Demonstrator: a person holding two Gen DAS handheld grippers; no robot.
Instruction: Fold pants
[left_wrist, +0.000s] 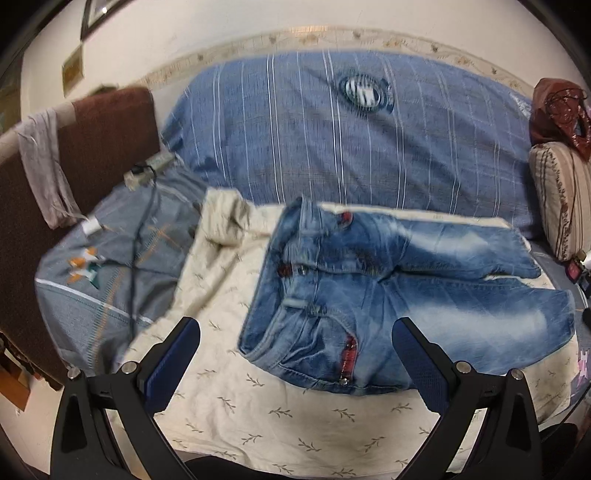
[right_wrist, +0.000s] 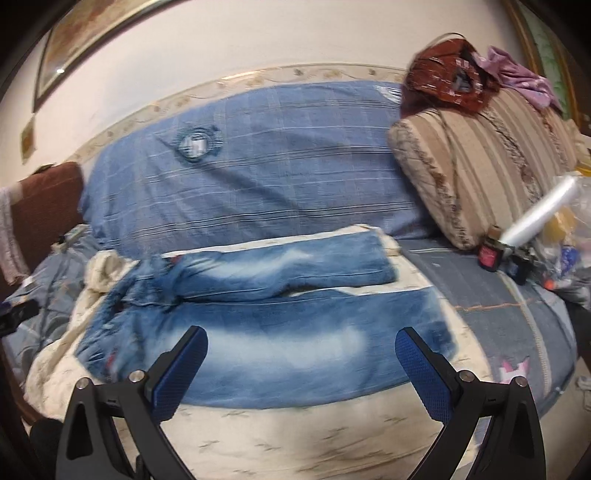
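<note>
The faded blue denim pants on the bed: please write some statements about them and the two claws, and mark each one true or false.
1. The faded blue denim pants lie spread on a cream sheet with a leaf print. True.
2. The left claw is shut on the waistband. False: its jaws are wide apart and hold nothing.
3. The two legs point to the right, away from the waist. True.
4. The right claw grips a leg hem. False: it is open and holds nothing.
5. The pants are already folded in half. False: both legs lie side by side, unfolded.
</note>
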